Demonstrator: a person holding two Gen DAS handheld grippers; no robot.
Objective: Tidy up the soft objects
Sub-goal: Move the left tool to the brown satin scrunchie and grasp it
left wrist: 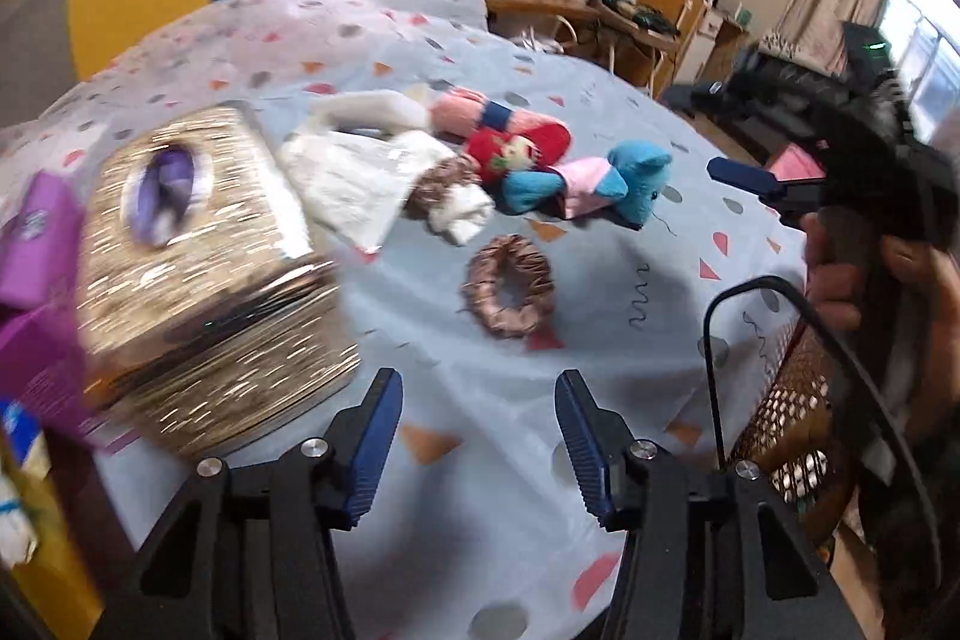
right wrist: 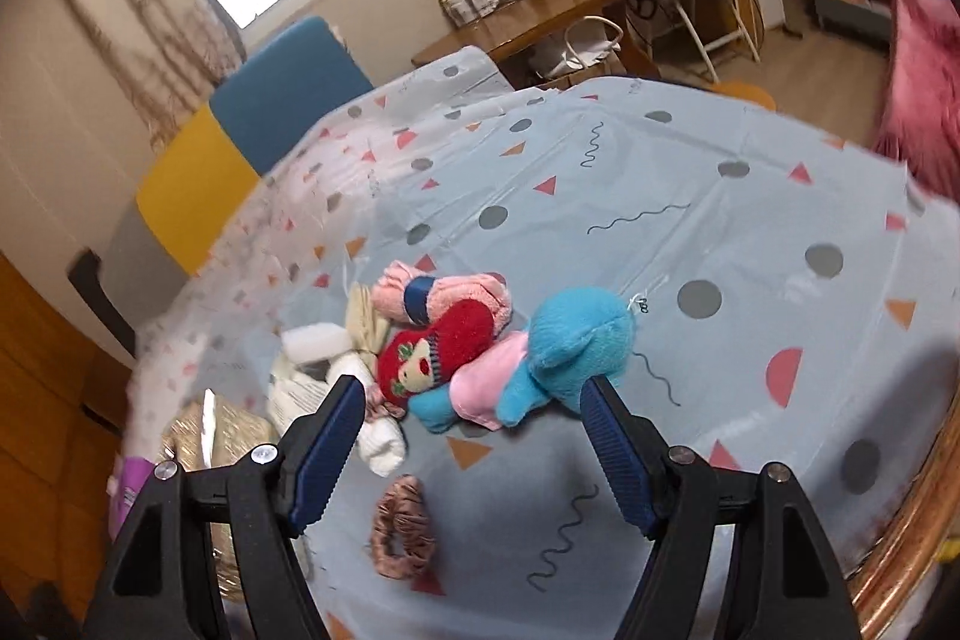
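A pile of soft things lies mid-table: a blue and pink plush toy point(left wrist: 618, 184) point(right wrist: 558, 352), a red plush doll point(left wrist: 516, 148) point(right wrist: 432, 346), a rolled pink towel point(left wrist: 474, 112) point(right wrist: 444, 292), white socks and cloth point(left wrist: 360, 172) point(right wrist: 336, 376). A pink-brown scrunchie point(left wrist: 509, 286) point(right wrist: 402, 526) lies apart, nearer me. My left gripper point(left wrist: 480, 436) is open and empty above the cloth, short of the scrunchie. My right gripper point(right wrist: 474, 454) is open and empty, just short of the blue plush; it also shows in the left wrist view point(left wrist: 756, 184).
A gold glittery tissue box point(left wrist: 198, 268) point(right wrist: 204, 436) stands at the left with purple packs point(left wrist: 36, 244) beside it. A wire basket point(left wrist: 798, 388) stands at the right edge. The patterned tablecloth point(right wrist: 690, 232) covers the table. Chairs and desks stand behind.
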